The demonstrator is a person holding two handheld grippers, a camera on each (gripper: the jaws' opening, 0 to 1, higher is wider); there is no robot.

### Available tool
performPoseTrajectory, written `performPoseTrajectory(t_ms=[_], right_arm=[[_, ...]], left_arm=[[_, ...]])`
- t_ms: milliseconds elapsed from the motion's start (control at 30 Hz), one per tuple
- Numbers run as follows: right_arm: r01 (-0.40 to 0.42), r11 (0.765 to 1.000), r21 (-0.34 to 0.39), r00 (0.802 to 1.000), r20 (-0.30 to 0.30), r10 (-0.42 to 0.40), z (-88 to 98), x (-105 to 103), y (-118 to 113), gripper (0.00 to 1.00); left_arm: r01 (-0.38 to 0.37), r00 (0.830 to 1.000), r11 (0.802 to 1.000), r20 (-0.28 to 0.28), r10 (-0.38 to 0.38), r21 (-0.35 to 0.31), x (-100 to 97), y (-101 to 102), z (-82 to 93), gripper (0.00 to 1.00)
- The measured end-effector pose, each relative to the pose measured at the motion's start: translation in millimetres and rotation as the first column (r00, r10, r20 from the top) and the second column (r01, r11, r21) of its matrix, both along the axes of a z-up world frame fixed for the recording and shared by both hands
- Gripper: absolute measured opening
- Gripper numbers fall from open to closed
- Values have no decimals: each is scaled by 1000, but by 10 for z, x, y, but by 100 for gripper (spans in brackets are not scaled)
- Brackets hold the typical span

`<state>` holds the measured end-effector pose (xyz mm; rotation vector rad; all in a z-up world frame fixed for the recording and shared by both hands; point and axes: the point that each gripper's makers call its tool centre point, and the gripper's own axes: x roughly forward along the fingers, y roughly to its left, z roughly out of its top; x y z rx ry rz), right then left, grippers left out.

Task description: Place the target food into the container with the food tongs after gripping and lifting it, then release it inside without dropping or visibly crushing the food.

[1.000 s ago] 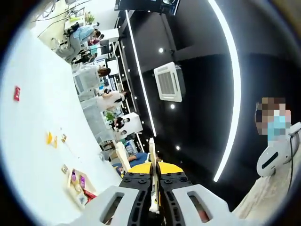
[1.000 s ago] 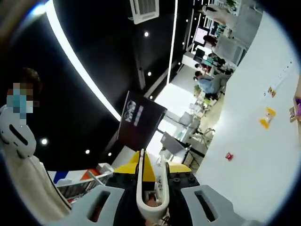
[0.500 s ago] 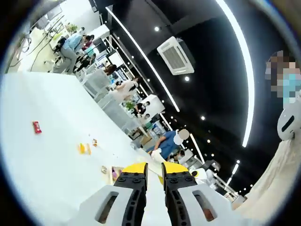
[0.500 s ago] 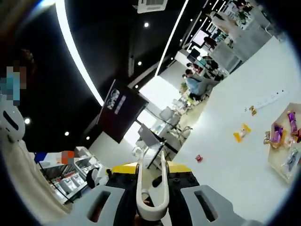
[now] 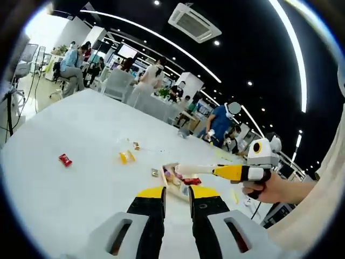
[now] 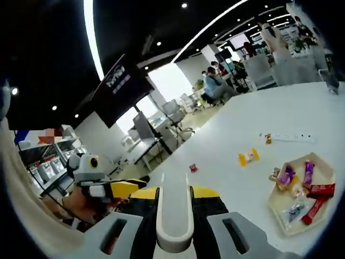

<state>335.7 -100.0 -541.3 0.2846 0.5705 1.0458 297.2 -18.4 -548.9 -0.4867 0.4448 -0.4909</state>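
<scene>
while the right gripper [image 6: 173, 216] grips white tongs [image 6: 174, 213], snacks fill the tray [image 6: 277, 210].

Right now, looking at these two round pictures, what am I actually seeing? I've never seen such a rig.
No robot here: a person holds a two-jaw gripper in each hand, and a fisheye camera rides on each one. The left gripper view looks along the left gripper, whose jaws stand apart with nothing between them. The right gripper view looks along the right gripper, which clamps white food tongs. On the white table lie a tray of wrapped snacks, a yellow packet and a small red sweet.
</scene>
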Motion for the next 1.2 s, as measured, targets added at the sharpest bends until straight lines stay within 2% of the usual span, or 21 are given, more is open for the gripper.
performPoseTrajectory(t_ms=[133,500,633,967,1200], right_arm=[[-4,992,-126,998,69,13,-125,109,-84,21],[-23,975,-220,992,116,50,-227,182,-129,21],[-4,945,-328,985,160,60,-383,368,-244,21],[49,924,-379,984,175,19,-449,657,-463,21],[33,890,-454,973,219,76,-464,813,-431,21]], left_arm=[[3,1000,1000,-8,-3,20,-10,51,-36,17],[9,1000,999,-22,-9,37,-17,88,-90,18],[19,999,999,-36,-18,33,73,59,-157,18],[68,996,997,-52,-67,26,153,-1,-208,18],[85,995,996,-55,-83,37,159,81,-228,19]])
